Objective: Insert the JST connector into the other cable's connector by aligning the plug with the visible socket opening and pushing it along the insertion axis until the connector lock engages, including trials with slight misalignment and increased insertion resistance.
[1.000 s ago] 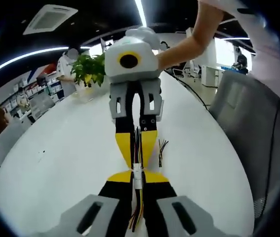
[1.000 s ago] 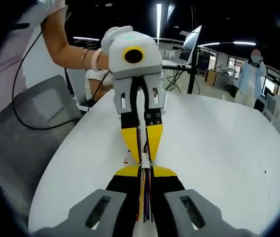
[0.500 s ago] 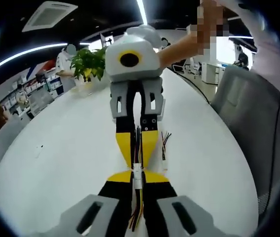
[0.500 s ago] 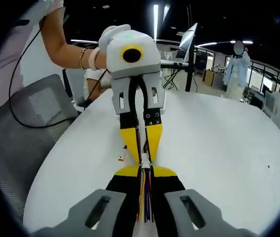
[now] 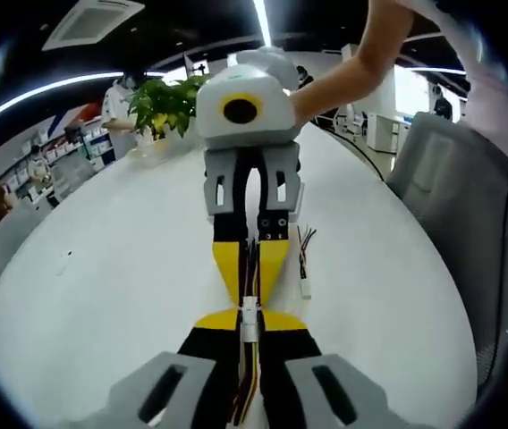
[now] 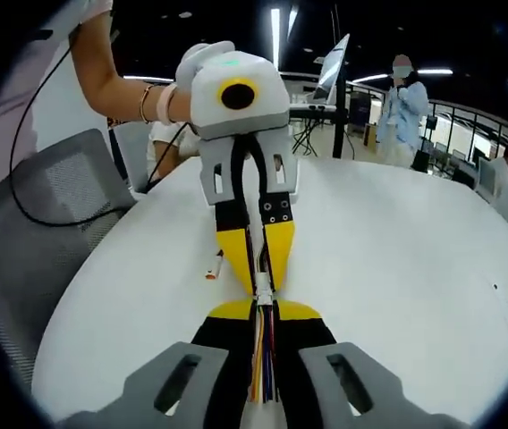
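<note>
Jaws of our left gripper (image 5: 249, 323) and right gripper (image 6: 264, 308) each pinch a cable; white connectors (image 5: 250, 315) meet tip-to-tip.

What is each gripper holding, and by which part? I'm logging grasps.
The left gripper and the right gripper each pinch a wire bundle just behind its white connector; the connectors meet tip to tip.

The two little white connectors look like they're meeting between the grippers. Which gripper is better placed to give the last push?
Hard to separate them. The left gripper and right gripper face each other tip to tip, each shut on its cable, white connectors meeting between them. They look equally lined up; I'd guess either could push, perhaps the right.
</note>
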Motion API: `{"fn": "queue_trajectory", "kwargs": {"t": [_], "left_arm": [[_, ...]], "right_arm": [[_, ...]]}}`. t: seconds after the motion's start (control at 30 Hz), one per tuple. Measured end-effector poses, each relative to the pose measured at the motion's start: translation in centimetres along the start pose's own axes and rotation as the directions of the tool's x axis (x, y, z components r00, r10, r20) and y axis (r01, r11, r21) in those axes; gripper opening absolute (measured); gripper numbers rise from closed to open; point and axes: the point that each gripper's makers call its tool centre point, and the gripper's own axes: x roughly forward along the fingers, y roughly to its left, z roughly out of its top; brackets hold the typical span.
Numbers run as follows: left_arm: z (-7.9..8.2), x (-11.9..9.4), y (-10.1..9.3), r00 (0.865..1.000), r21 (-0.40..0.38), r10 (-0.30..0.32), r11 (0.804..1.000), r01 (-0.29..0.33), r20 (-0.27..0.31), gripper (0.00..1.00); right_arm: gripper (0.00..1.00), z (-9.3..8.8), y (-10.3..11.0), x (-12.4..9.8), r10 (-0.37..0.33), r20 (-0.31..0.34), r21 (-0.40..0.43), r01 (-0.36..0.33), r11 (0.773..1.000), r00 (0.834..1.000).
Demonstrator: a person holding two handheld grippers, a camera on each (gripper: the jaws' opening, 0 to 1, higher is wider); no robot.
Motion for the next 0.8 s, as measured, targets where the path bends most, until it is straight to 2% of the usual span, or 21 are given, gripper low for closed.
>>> {"fn": "queue_trajectory", "kwargs": {"t": [0.8], "left_arm": [[-0.81,0.23,0.38,1.0,-0.025,0.023,0.999,-0.023,-0.016,0.02]], "right_arm": [[0.05,-0.45,0.03,-0.11,-0.025,0.008,0.042,0.025,0.999,1.0]]}}
